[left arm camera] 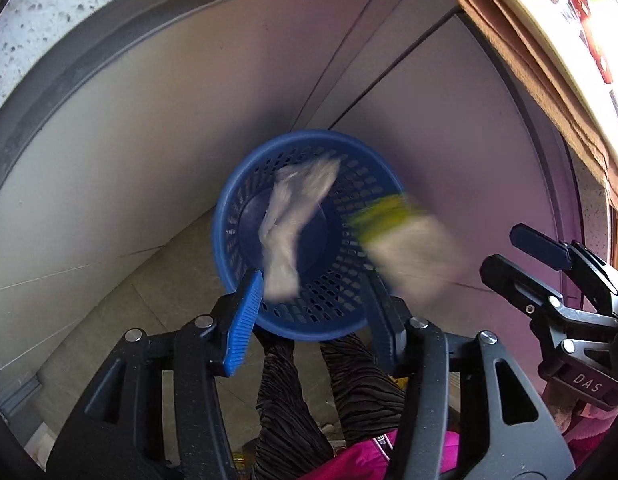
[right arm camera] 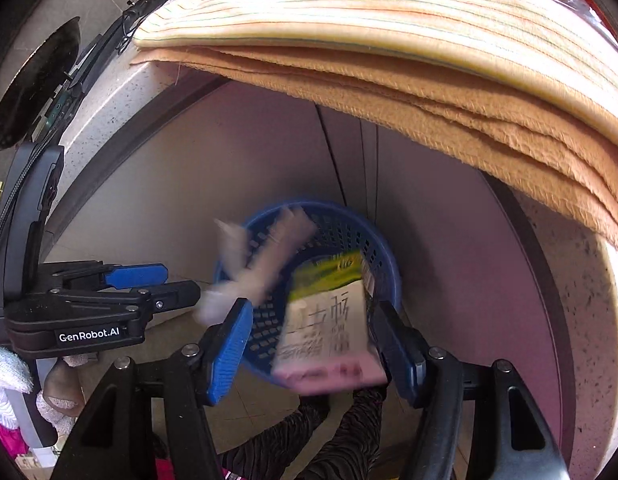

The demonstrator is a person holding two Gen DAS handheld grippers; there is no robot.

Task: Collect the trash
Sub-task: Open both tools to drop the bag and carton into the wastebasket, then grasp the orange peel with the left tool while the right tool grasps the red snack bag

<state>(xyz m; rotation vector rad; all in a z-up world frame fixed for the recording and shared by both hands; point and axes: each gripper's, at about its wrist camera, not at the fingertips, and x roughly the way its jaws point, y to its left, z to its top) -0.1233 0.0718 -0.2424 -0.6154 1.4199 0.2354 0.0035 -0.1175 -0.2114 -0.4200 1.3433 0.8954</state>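
Note:
A blue perforated plastic basket [left arm camera: 245,216] stands on the floor below both grippers; it also shows in the right wrist view [right arm camera: 349,232]. A crumpled clear plastic wrapper [left arm camera: 293,224] falls blurred over the basket, loose between my left gripper's [left arm camera: 313,300] open fingers; the right wrist view shows it too [right arm camera: 253,264]. A white and green paper packet [right arm camera: 329,328] with printed characters drops blurred between my right gripper's [right arm camera: 309,344] open fingers; it appears in the left wrist view [left arm camera: 405,248]. Each gripper shows in the other's view, the right [left arm camera: 549,264] and the left [right arm camera: 149,284].
Grey cabinet doors [left arm camera: 189,120] stand behind the basket under a speckled countertop [right arm camera: 581,288]. Folded orange cloth [right arm camera: 389,52] overhangs the counter edge above. The tiled floor [left arm camera: 129,300] and the person's dark patterned trousers [left arm camera: 309,400] lie below.

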